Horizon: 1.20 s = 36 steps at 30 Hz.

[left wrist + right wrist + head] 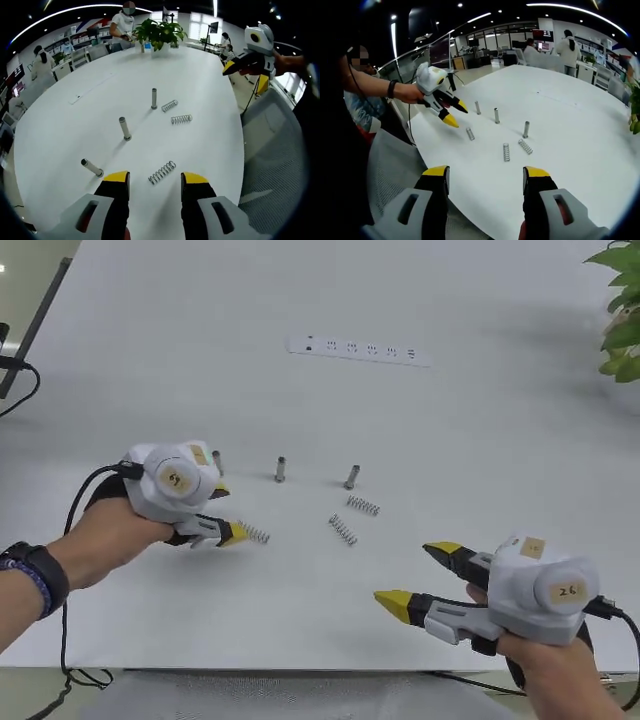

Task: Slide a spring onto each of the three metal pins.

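The nearest spring (162, 172) lies flat on the table (210, 135), just ahead of the left gripper (156, 179) and in line with the gap between its jaws. Its long axis slants across that gap, and the left is by far the nearer hand. Those jaws stand wide, holding nothing and not touching the spring. Beyond, the three pins (124, 128) stand bare. The right gripper (415, 575) hangs well apart, also wide and empty.

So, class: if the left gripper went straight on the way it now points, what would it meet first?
Most likely the nearest spring, lying on the table just ahead of the left gripper, between the lines of its open jaws. Height is hard to judge, so it might pass over.
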### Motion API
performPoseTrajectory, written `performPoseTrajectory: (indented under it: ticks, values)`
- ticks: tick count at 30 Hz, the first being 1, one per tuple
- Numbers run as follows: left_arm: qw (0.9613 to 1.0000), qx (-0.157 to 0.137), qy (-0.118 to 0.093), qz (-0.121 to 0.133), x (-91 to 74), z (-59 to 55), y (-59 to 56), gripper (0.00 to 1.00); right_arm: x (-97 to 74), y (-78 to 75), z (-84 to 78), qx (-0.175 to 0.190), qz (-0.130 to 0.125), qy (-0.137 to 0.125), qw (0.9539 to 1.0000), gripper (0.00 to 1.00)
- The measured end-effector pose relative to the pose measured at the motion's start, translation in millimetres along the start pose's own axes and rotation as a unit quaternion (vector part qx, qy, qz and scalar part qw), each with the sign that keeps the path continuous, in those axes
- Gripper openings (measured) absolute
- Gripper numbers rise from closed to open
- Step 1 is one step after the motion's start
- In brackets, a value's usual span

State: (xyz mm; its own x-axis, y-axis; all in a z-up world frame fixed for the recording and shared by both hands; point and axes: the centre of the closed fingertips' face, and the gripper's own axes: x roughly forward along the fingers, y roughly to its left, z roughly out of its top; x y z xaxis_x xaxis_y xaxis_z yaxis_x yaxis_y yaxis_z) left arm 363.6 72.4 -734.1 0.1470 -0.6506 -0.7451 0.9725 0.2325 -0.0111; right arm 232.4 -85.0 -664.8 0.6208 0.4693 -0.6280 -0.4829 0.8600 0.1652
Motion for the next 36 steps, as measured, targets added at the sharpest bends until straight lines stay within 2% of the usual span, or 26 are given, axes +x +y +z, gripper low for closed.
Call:
performPoseTrajectory:
  ticks: [5,9,17,25,36]
  values:
    - [0.9999,-0.009,0.004,-0.008,10.1,-0.3,-1.8,0.33,-0.6,-0.1,-1.9,0.002,-0.001,0.002,1.0000,0.58]
    - [0.9997,-0.007,0.007,-0.020,21.1,1.1,-8.5,0.31,0.0,-0.2,-4.9,0.004,-0.002,0.004,1.0000,0.58]
    - [0.9990,-0.007,0.028,-0.034,38.2,-10.2,-15.7,0.27,-0.8,-1.0,-4.6,0.006,-0.003,0.005,1.0000,0.58]
    - [0.9984,-0.003,0.043,-0.036,36.4,-22.2,-18.0,0.23,-2.7,-3.3,-7.7,0.009,-0.007,0.007,0.9999,0.58]
    - [0.9981,0.002,0.050,-0.035,36.9,-27.0,-19.3,0.17,-1.6,-2.4,-6.9,0.009,-0.007,0.006,0.9999,0.58]
